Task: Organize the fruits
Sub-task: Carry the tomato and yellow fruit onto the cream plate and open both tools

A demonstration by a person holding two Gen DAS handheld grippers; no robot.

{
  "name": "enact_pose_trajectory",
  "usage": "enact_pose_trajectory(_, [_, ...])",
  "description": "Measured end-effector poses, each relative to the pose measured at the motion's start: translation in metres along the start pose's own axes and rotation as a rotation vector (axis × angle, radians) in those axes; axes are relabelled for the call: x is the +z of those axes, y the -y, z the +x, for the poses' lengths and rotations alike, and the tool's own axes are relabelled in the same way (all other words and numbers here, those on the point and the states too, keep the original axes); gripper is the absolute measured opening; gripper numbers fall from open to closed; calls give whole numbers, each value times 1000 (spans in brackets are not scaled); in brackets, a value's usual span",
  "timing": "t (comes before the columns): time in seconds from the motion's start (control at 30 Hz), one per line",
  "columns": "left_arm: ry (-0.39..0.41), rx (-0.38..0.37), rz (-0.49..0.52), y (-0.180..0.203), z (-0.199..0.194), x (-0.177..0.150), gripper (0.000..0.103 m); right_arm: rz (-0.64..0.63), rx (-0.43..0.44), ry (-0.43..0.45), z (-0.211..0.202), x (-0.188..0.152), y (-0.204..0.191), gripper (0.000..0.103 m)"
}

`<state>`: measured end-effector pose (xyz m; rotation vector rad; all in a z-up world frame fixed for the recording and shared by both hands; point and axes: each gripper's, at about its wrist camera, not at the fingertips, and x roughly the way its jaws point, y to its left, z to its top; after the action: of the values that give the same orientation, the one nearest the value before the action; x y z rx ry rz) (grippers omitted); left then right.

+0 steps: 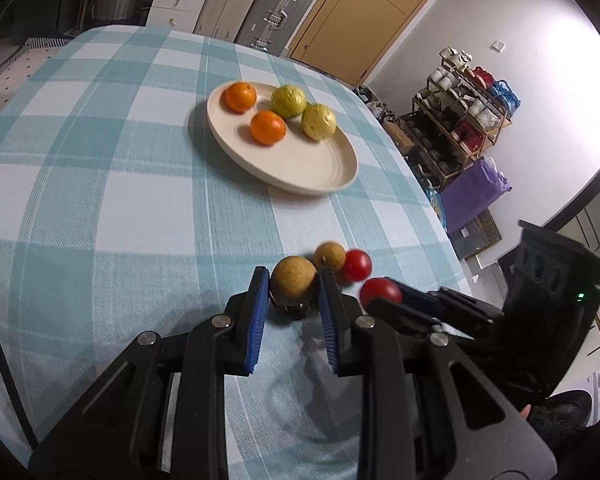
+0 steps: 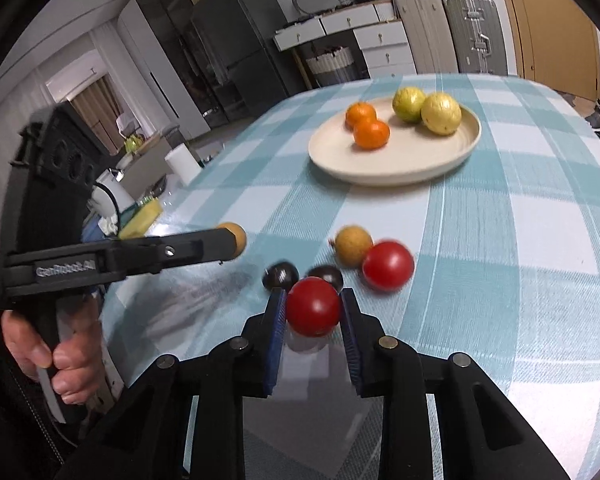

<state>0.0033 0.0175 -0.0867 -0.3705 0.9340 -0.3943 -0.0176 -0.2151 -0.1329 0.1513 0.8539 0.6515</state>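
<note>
1. While both tongs grip fruit, lift gently: left tongs (image 1: 294, 290) clamp a longan (image 1: 293, 283), right tongs (image 2: 313, 309) clamp a cherry tomato (image 2: 313, 306).
2. Both point forward, low over the checked desk (image 1: 100, 200), side by side.
3. Carry them to the plate (image 2: 396, 168) of oranges (image 2: 371, 134) farther on.

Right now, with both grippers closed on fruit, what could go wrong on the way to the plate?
1. The left gripper pinches a round brown fruit only at the fingertips; it may slip.
2. The right gripper holds a tomato beside two dark fruits and another tomato; lifting could set them rolling.
</note>
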Motion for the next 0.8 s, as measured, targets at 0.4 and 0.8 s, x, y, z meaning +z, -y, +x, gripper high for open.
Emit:
enact_pose_trajectory(0.4, [63,42,1,-12,2,66,22,12,6,96,-11,56,12,27])
enact_pose_trajectory(0.8, [50,63,-26,-26,47,133,22,37,15,113,17,118,40,27])
